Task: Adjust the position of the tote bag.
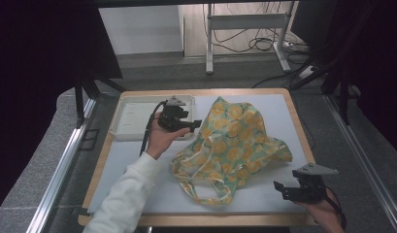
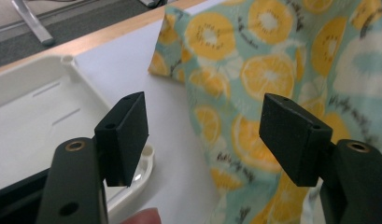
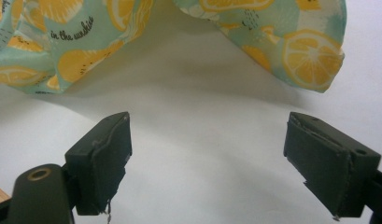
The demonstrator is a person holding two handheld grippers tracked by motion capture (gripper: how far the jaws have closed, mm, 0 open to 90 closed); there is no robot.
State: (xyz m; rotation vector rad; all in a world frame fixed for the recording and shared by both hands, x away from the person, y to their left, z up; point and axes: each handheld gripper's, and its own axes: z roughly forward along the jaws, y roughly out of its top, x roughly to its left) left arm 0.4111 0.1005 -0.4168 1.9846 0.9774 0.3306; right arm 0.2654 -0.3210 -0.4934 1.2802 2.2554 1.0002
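- while both tools hang above the table, the left gripper (image 1: 195, 123) has its jaws spread wide with nothing between them, right at the left edge of the fruit-print cloth bag (image 1: 230, 145).
- right gripper (image 1: 282, 189) is likewise spread and empty, near the bag's right corner but apart from it.
- bag lies crumpled mid-table on the white mat (image 1: 278, 114), long axis running from far end to near handles (image 1: 206, 194).
- left one is nearer, so it likely grabs first.
- a white tray (image 1: 128, 121) sits behind the left hand (image 1: 162, 138).
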